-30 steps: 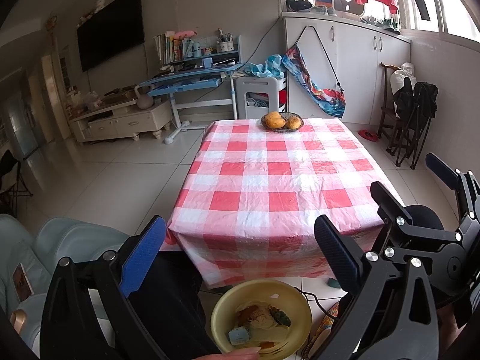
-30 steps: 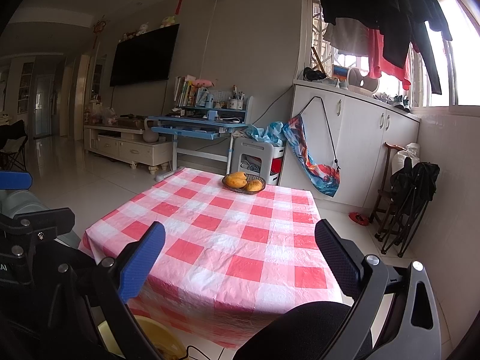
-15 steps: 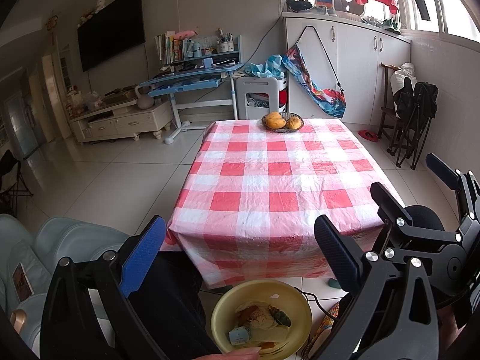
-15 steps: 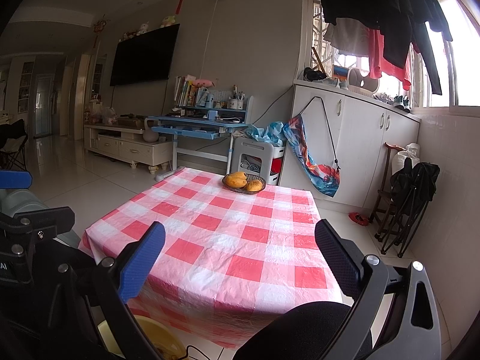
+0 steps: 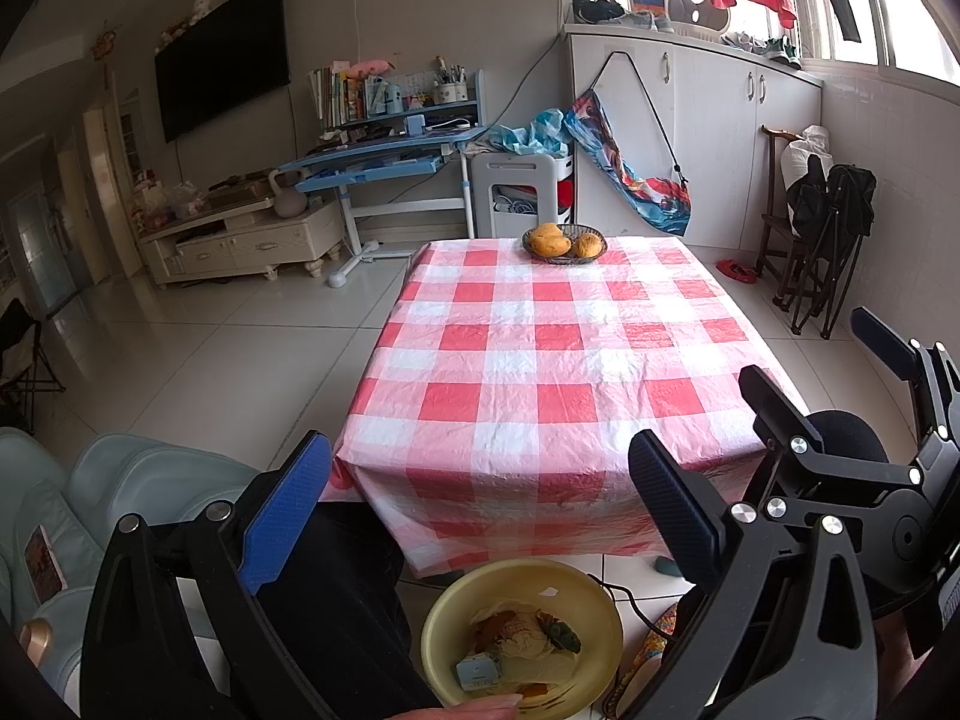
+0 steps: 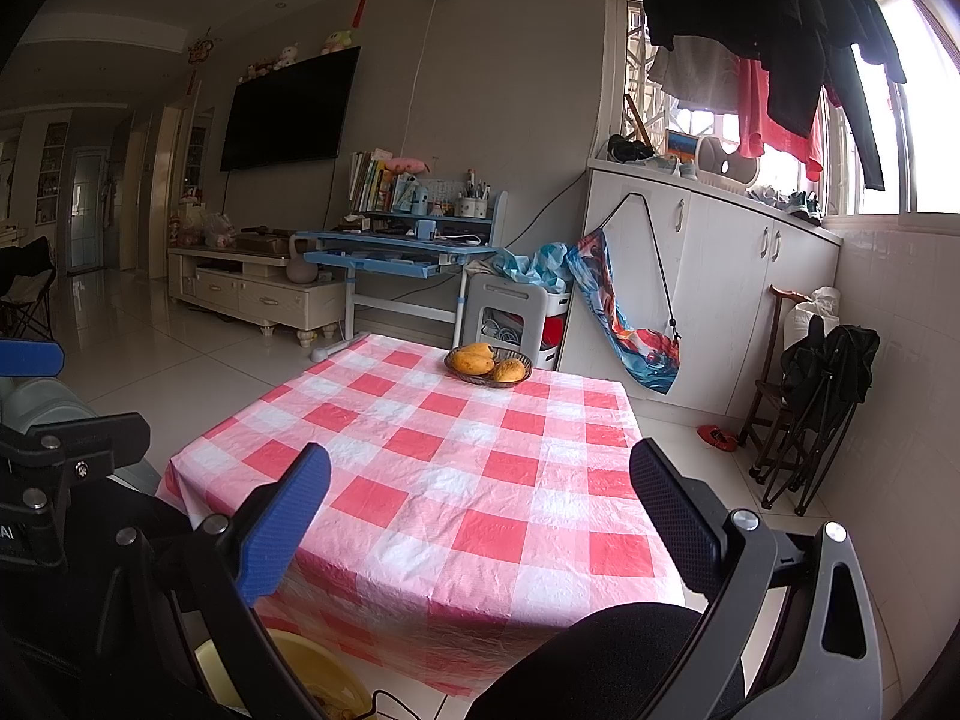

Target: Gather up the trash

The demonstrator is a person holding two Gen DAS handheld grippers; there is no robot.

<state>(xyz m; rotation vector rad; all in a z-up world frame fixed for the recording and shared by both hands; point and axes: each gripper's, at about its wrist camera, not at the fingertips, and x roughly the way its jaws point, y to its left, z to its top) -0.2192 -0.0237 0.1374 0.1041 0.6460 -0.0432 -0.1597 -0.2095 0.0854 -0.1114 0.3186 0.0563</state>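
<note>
One table (image 5: 540,372) fills the middle of both views, covered by a single red-and-white checked cloth that hangs over its near edge. At the far edge, about midway between the two far corners, stands one dark wire fruit basket (image 5: 564,242) holding two orange-yellow fruits side by side. The rest of the cloth carries nothing.

The left gripper (image 5: 480,516) hangs in front of the near edge with its jaws spread wide and nothing between them; one finger has a blue pad (image 5: 287,519), the other a black pad (image 5: 672,516). The right gripper (image 6: 480,525) is held over the near right corner of the table, its jaws likewise released and empty, again with one blue and one black pad. From the left wrist view it shows as black linkage (image 5: 900,480) at the right side.

One yellow basin (image 5: 521,639) sits on the tiled floor below the near edge of the table, between the left gripper's fingers in the left wrist view. The trash (image 5: 522,639) lies inside it: brownish crumpled scraps, a dark green piece and one small pale blue packet; an exact count of the scraps cannot be made. A fingertip (image 5: 480,707) touches the basin's near rim. In the right wrist view only a sliver of the basin shows.
</note>
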